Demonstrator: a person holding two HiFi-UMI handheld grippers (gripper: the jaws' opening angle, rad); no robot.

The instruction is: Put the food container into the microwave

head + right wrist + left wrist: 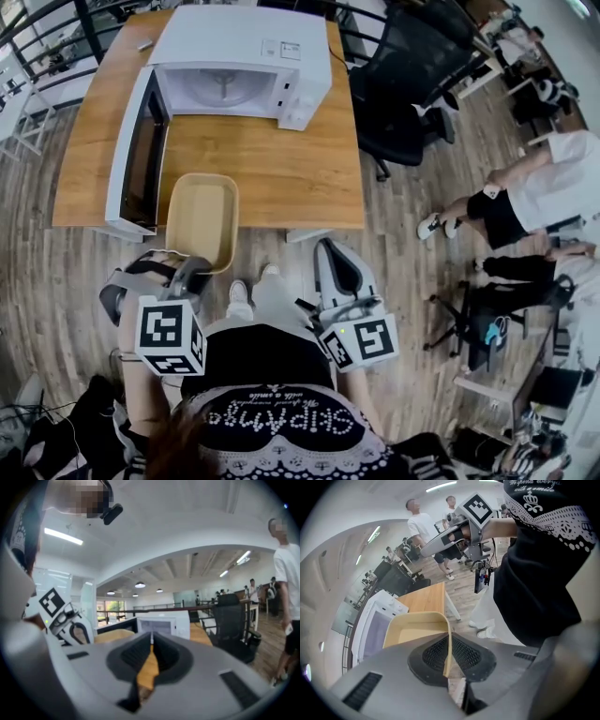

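Item: food container, tan, empty, at the near edge of the desk, short of the microwave.
Left tool: clamped on the container's near rim.
Right tool: closed on nothing.
Microwave door: swung open.
Hazards: a one-rim pinch may let the container tilt or slip, and its corner may strike the door.
Lettering: the shirt print reads partly "with a smile". The microwave label is unreadable.
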